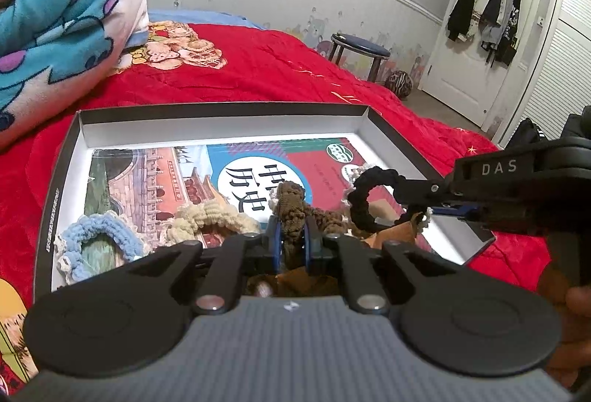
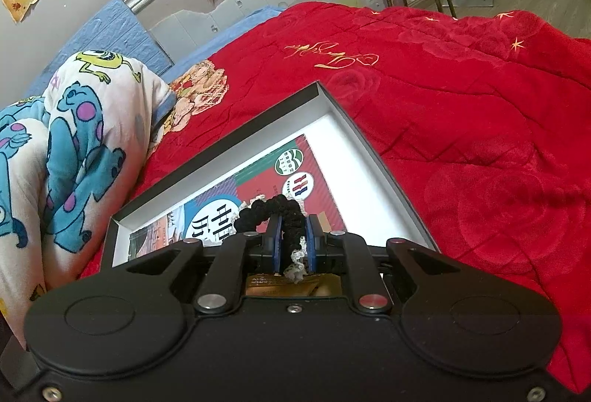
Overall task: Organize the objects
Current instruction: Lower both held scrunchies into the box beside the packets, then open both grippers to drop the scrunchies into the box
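Holding 1 scrunchie each, both tools sit over the shallow box [image 1: 221,113] on the red bed cover [image 1: 258,69]. The left hand-held gripper [image 1: 293,239], low in the middle of the left wrist view, is clamped on a brown scrunchie [image 1: 291,206]; the right hand-held gripper [image 2: 293,243] pinches a black scrunchie [image 2: 258,208]. A blue scrunchie [image 1: 99,235] and a cream scrunchie [image 1: 210,217] already lie in the box on a book [image 1: 147,173], at lower left of that view. The step in hand looks like placing. Next, each pair of jaws would need lowering over a free patch of the book and opening, without dragging the neighbours.
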